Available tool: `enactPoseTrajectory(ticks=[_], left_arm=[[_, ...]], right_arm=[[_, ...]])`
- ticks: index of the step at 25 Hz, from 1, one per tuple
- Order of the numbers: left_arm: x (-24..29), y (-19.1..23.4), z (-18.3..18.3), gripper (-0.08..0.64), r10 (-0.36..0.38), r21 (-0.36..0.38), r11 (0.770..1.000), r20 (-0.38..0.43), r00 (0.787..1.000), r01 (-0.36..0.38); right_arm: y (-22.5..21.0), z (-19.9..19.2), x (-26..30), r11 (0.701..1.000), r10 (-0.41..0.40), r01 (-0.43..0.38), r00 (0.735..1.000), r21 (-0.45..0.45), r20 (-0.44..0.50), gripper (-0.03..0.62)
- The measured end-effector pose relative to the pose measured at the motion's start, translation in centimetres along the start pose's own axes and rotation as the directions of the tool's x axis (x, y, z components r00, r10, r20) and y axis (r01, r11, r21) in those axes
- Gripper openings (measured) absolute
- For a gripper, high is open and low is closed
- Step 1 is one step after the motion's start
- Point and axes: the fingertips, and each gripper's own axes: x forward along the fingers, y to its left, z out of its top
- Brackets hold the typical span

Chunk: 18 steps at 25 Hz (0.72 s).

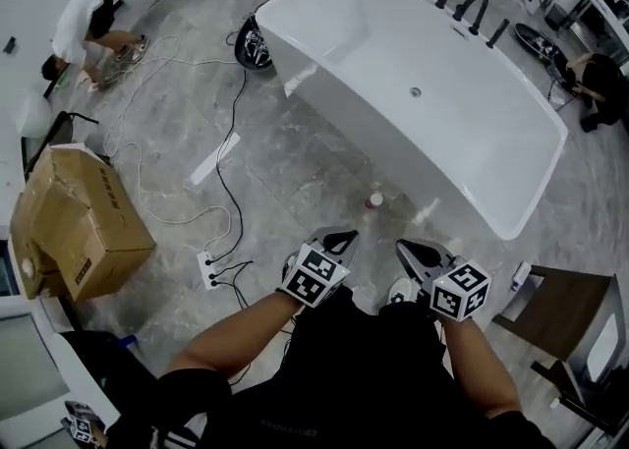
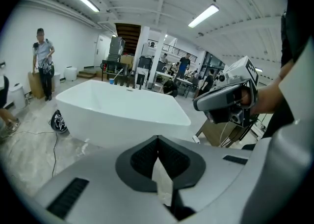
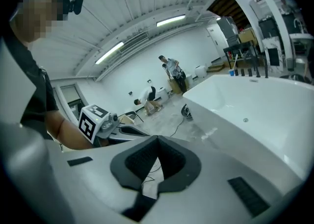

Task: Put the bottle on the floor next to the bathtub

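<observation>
A small clear bottle with a reddish cap [image 1: 374,200] stands upright on the grey marble floor, close to the near side of the white bathtub [image 1: 472,142]. Neither gripper touches it. My left gripper [image 1: 338,240] hovers just short of the bottle, its jaws shut with nothing between them. My right gripper [image 1: 414,252] is beside it, also shut and empty. In the left gripper view the dark pads [image 2: 147,157] meet in front of the bathtub [image 2: 117,112], with the right gripper [image 2: 228,101] off to the side. The right gripper view shows its pads [image 3: 143,158] together, the bathtub [image 3: 255,105] and the left gripper [image 3: 105,125].
A cardboard box [image 1: 74,221] sits at the left. A power strip [image 1: 209,268] with cables lies on the floor. A person [image 1: 84,29] crouches at the far left. A black faucet [image 1: 474,7] stands on the tub's far rim. A wooden stool [image 1: 565,314] is at the right.
</observation>
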Motion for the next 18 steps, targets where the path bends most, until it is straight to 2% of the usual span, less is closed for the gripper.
enactPoseTrajectory(ticks=[3, 7, 10, 14, 18], left_arm=[[-1.0, -2.6, 1.9, 0.015, -0.041, -0.007, 0.999, 0.050, 0.998, 0.041], [-2.5, -5.1, 3.7, 0.015, 0.040, 0.017, 0.999, 0.112, 0.993, -0.043], [-3.6, -7.7, 4.4, 0.015, 0.099, -0.005, 0.995, 0.156, 0.983, -0.099], [-4.6, -11.5, 4.2, 0.015, 0.130, -0.040, 0.991, 0.188, 0.974, -0.125], [-5.1, -15.3, 3.3, 0.015, 0.164, -0.063, 0.986, 0.190, 0.968, -0.155]], right_arm=[[0.6, 0.8, -2.1, 0.998, -0.038, 0.039, 0.999, -0.056, 0.022, 0.035], [1.1, 0.9, -5.4, 0.988, -0.049, 0.052, 0.998, -0.147, 0.025, 0.035], [1.1, -0.3, -8.4, 0.982, -0.052, 0.054, 0.999, -0.179, 0.015, 0.035], [1.9, -1.9, -12.0, 0.981, -0.018, 0.022, 1.000, -0.192, 0.024, 0.035], [2.6, -4.0, -15.6, 0.979, -0.019, 0.025, 0.999, -0.201, 0.029, 0.035]])
